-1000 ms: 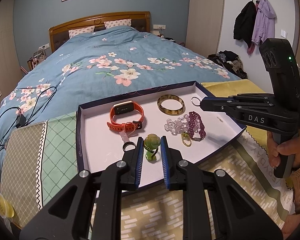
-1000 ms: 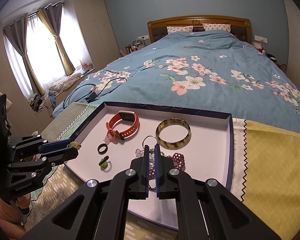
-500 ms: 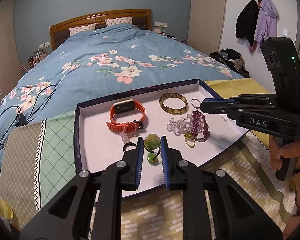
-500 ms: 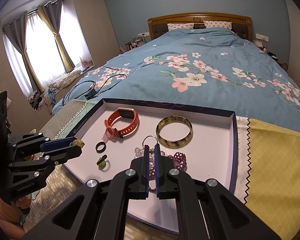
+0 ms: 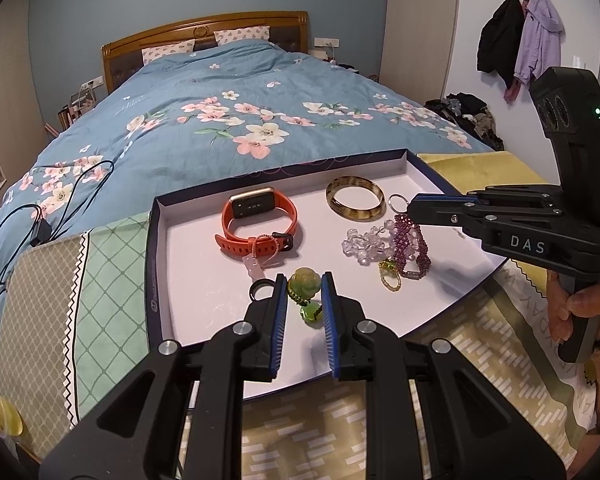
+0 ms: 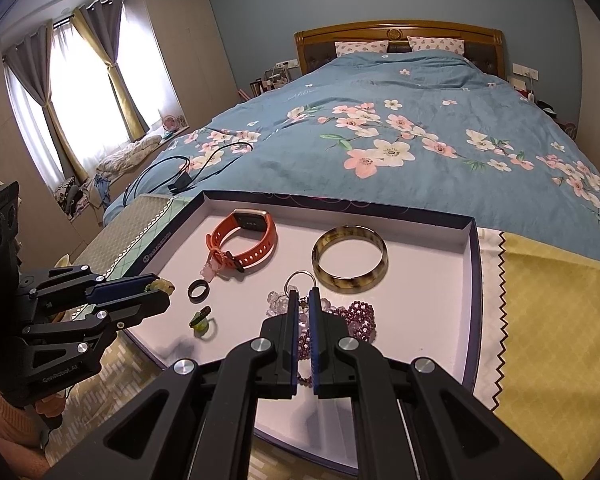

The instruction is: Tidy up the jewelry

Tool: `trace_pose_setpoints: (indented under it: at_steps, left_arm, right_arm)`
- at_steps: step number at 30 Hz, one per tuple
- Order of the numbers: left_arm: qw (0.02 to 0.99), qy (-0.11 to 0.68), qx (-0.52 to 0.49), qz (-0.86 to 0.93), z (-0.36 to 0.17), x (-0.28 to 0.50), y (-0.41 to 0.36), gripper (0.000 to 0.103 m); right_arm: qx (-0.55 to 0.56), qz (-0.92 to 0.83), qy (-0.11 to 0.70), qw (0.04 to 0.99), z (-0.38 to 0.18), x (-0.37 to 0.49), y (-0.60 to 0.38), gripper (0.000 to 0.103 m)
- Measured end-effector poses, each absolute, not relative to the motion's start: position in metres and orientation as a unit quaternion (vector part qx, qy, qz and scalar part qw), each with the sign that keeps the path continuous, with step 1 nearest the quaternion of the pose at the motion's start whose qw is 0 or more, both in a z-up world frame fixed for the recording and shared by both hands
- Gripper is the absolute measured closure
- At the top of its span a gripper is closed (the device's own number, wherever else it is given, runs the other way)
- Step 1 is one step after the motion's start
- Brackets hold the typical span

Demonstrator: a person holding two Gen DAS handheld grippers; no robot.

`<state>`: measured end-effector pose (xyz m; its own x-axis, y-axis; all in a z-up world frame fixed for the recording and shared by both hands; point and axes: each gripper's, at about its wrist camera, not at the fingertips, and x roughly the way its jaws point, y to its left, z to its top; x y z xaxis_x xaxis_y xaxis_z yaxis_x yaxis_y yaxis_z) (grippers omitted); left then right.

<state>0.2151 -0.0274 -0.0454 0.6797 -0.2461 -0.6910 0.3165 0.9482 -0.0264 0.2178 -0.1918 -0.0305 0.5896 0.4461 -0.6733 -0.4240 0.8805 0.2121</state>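
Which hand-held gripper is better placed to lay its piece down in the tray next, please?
Left. The left hand-held gripper holds the green flower pendant just above bare tray floor; the right grips a keyring over crowded bracelets.

One tray (image 5: 156, 264) holds one watch (image 5: 258, 220), one bangle (image 5: 355, 199), two beaded bracelets (image 5: 410, 246).

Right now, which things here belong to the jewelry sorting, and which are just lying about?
Part of the job:
green carved flower pendant in the left claw
silver key ring in the right claw
orange smartwatch
brown mottled bangle
purple bead bracelet
black ring
white tray

Lying about:
black cable
hanging coats
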Motion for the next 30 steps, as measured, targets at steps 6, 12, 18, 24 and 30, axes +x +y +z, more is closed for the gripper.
trace_pose_setpoints:
  at_steps: [6,12,18,24,30]
  left_arm:
    - [0.914,0.374,0.047,-0.150,-0.0494,0.2182,-0.0269,0.086]
    - [0.913,0.377,0.046,-0.149,-0.0519,0.2201,-0.0266,0.086]
    - [0.913,0.378,0.044,-0.148,-0.0531,0.2212,-0.0263,0.086]
    - [0.913,0.379,0.042,-0.146,-0.0539,0.2218,-0.0253,0.086]
    - [0.912,0.381,0.040,-0.144,-0.0558,0.2239,-0.0237,0.086]
  right_arm:
    - [0.014,0.245,0.383,0.891,-0.0323,0.2183,-0.1910,0.100]
    - [0.013,0.245,0.384,0.890,-0.0342,0.2194,-0.1901,0.100]
    - [0.013,0.245,0.385,0.890,-0.0354,0.2196,-0.1894,0.100]
    - [0.013,0.244,0.385,0.890,-0.0349,0.2196,-0.1893,0.100]
    - [0.011,0.245,0.386,0.889,-0.0373,0.2207,-0.1877,0.100]
